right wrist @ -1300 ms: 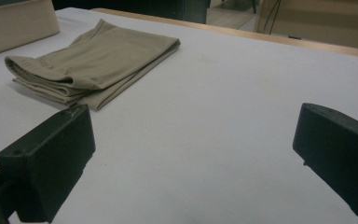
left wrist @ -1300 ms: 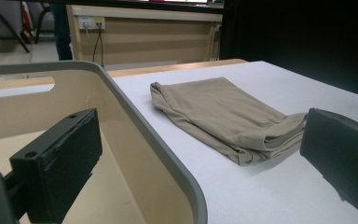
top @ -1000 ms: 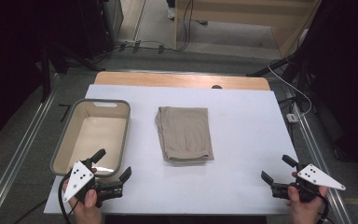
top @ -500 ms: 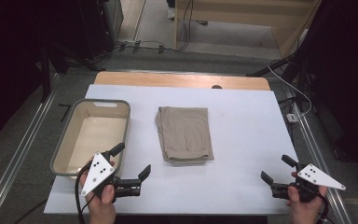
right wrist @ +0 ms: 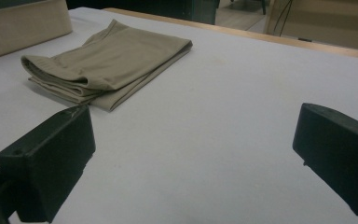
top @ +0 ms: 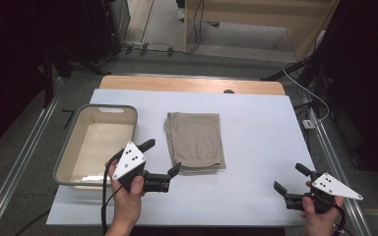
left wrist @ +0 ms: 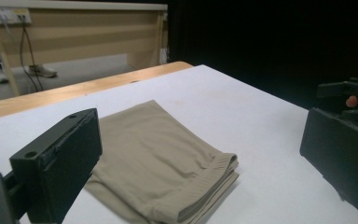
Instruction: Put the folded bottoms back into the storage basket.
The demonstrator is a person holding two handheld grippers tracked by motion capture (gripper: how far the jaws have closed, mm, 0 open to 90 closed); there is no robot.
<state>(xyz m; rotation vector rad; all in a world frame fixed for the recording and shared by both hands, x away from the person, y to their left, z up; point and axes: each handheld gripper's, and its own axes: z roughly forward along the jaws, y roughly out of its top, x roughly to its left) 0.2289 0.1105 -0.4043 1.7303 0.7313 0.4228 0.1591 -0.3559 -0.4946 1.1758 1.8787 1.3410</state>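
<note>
Table: a white tabletop (top: 256, 147) with a strip of wood along its far edge.
Folded cloth: a tan garment (top: 195, 140), folded into a neat oblong, lies flat near the middle of the table – its ribbed band and stacked layers face the person's side.
Bin: a beige plastic tub (top: 69, 147) with a grey rim sits at the left of the table, just beside the cloth but apart from it.
Left gripper: held in the person's left hand (top: 128, 189), the left gripper (top: 161, 157) hangs over the table between the bin's near corner and the cloth's near left corner – jaws spread wide, nothing between them. One jaw tip is close to the cloth's near edge; whether it touches I cannot tell.
Right gripper: the right gripper (top: 291, 178) sits low at the table's near right corner, well apart from the cloth, jaws wide apart and empty.
Right hand: wrapped round the handle (top: 317, 209).
</note>
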